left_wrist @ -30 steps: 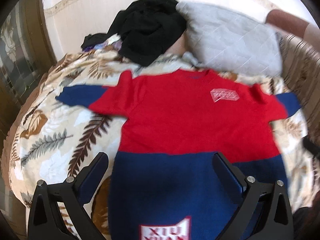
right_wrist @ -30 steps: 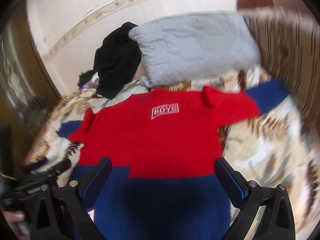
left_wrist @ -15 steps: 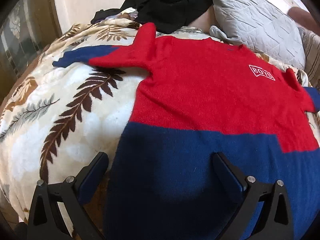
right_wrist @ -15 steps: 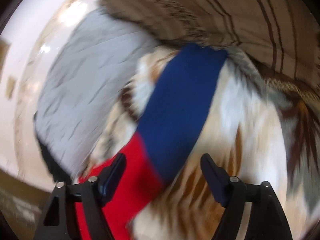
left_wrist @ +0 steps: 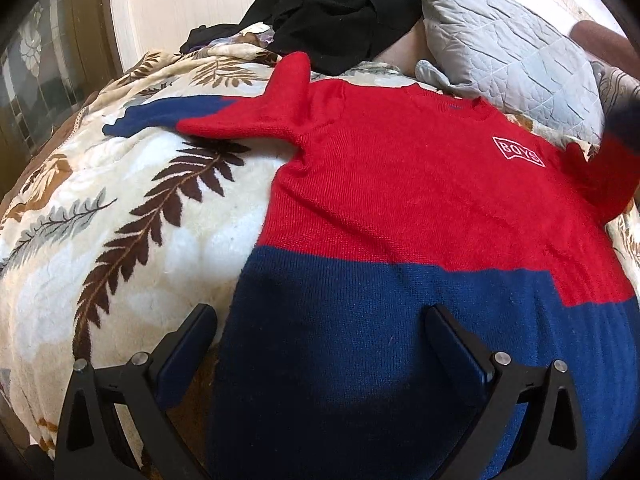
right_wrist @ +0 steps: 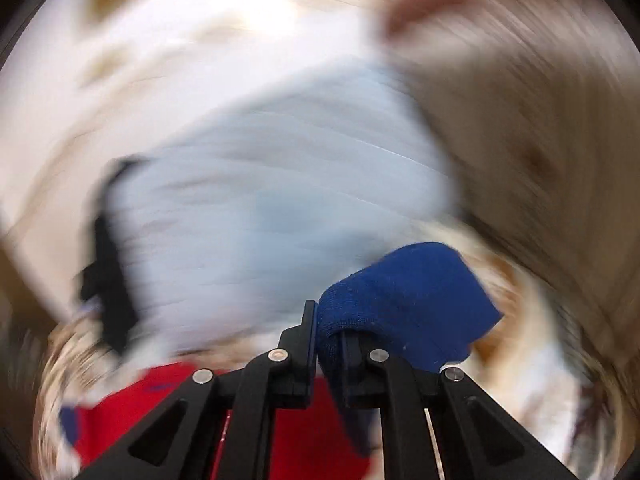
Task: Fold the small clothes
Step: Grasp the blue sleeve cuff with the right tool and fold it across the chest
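My right gripper [right_wrist: 326, 334] is pinching the blue cuff [right_wrist: 408, 300] of the sweater's sleeve between its closed fingers, lifted above the red body; everything behind it is smeared with blur. My left gripper [left_wrist: 320, 344] is hanging with its fingers spread wide, holding nothing, over the sweater's [left_wrist: 400, 208] navy hem. The sweater is lying flat, front up, on the leaf-patterned blanket [left_wrist: 120, 220], its other sleeve stretched out sideways. A grey pillow [left_wrist: 508, 52] and black clothes [left_wrist: 332, 8] are sitting just beyond the collar.

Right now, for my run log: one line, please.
right gripper: shut on sleeve cuff | left gripper: open above sweater | stage: sleeve fold
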Motion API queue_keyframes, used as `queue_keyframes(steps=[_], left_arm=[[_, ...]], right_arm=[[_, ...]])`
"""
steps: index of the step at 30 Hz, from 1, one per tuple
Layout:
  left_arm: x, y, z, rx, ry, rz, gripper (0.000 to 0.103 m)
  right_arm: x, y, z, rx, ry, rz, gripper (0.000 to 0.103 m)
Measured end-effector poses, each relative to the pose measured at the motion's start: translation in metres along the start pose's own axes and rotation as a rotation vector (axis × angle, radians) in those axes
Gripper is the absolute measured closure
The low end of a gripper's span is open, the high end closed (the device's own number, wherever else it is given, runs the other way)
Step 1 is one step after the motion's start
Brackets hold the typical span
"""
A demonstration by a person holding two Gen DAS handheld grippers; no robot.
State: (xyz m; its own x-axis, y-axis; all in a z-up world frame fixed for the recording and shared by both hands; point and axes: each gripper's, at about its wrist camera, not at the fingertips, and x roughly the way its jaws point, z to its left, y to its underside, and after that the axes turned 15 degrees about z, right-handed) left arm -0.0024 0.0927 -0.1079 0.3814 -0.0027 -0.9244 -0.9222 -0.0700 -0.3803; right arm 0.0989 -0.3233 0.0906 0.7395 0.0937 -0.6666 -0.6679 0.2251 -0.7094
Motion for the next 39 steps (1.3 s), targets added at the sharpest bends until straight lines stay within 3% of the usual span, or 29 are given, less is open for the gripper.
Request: queue_keyframes(steps=[2,3,4,5,6,7,9,11,13,16,20,21,23,24,26,27,28,29,30,32,35,39], left_arm=[[-0.001,0.0,0.0,-0.001,0.004,0.001,0.0],[-0.001,0.0,0.0,-0.001,0.006,0.003,0.0],[-0.001,-0.001,0.0,-0.002,0.008,0.006,0.0],[-0.001,-0.002,0.0,-0.003,0.008,0.013,0.0],[-0.002,-0.003,-0.001,0.001,0.007,0.024,0.0],[-0.003,-0.005,-0.001,0.009,0.009,0.041,0.0],[-0.009,-0.007,0.001,0.021,0.025,0.071,0.0],[-0.024,-0.009,0.009,0.016,0.07,0.052,0.0],[-0.043,-0.023,0.015,-0.018,0.118,0.003,0.0],[-0.057,-0.058,0.012,-0.047,0.22,-0.027,0.0],[-0.04,-0.115,-0.006,-0.054,0.301,-0.012,0.0],[-0.027,-0.127,-0.013,-0.052,0.294,0.007,0.0],[0.016,-0.144,-0.026,-0.049,0.205,0.099,0.001],[0.048,-0.148,-0.029,-0.064,0.127,0.198,0.005],[0.05,-0.145,-0.043,-0.003,0.015,0.113,0.003],[0.045,-0.14,-0.052,0.034,-0.006,0.104,0.003],[0.04,-0.138,-0.053,0.047,0.018,0.114,0.003],[0.035,-0.137,-0.052,0.049,0.042,0.114,0.003],[0.025,-0.134,-0.046,0.043,0.068,0.104,0.003],[-0.004,-0.13,-0.023,0.008,0.115,0.038,0.003],[-0.035,-0.131,0.042,-0.116,0.159,-0.086,0.003],[-0.024,-0.142,0.145,-0.436,0.256,-0.083,0.003]], right_arm=[[-0.002,0.025,0.082,-0.15,-0.093,0.009,0.088],[0.01,0.041,0.113,-0.202,-0.131,0.061,0.088],[0.036,0.063,0.141,-0.248,-0.169,0.154,0.076],[0.055,0.08,0.155,-0.262,-0.174,0.22,0.042],[0.083,0.099,0.165,-0.271,-0.169,0.309,0.02],[0.11,0.12,0.167,-0.264,-0.155,0.391,0.014],[0.137,0.148,0.147,-0.143,-0.143,0.516,0.014],[0.111,0.156,0.118,-0.05,-0.254,0.452,0.014],[0.078,0.153,0.091,0.03,-0.249,0.363,0.013],[0.049,0.151,0.054,0.092,-0.253,0.3,0.013],[0.039,0.157,0.027,0.152,-0.278,0.297,0.013],[0.036,0.162,0.022,0.155,-0.287,0.295,0.013],[0.035,0.16,0.013,0.168,-0.34,0.303,0.013],[0.036,0.162,0.006,0.171,-0.368,0.308,0.013],[0.05,0.145,0.002,0.189,-0.425,0.306,0.013],[0.067,0.14,-0.002,0.211,-0.459,0.328,0.01],[0.088,0.134,-0.009,0.237,-0.483,0.376,0.009],[0.12,0.13,-0.02,0.271,-0.391,0.447,0.009],[0.141,0.132,-0.032,0.327,-0.314,0.503,0.012],[0.133,0.13,-0.044,0.41,-0.374,0.437,0.017],[0.088,0.128,-0.022,0.302,-0.366,0.314,0.016],[0.067,0.156,0.007,0.125,-0.286,0.283,0.011]])
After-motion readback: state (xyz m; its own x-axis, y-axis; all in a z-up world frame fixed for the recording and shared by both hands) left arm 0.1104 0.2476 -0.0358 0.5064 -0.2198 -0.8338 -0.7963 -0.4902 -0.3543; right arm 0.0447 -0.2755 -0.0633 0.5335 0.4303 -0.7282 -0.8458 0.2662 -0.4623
